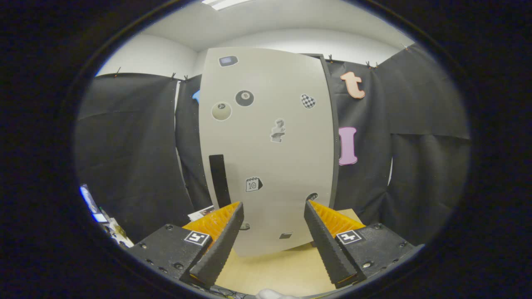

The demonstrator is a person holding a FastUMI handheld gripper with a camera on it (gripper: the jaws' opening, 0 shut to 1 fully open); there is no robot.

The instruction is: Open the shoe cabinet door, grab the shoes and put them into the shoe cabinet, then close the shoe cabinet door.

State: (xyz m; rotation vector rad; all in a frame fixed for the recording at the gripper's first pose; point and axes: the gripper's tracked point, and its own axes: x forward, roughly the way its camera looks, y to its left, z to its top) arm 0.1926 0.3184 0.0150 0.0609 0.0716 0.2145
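A tall pale grey shoe cabinet [266,149] stands upright on a light wooden floor [270,270], straight ahead of my fingers. Its door is shut, dotted with small stickers, and carries a black vertical handle strip [219,178] near its left side. My gripper [273,207] is open, the two fingers spread wide with nothing between them, a short way in front of the door's lower half. The handle strip lies just above and left of my left fingertip [237,207]. A bit of something white [274,295] peeks in below the fingers, and I cannot tell what it is.
Black cloth walls [137,158] hang behind and on both sides of the cabinet. Some papers and small items [104,216] lie low on the left beside the cloth. A white ceiling with a light panel [224,3] is overhead.
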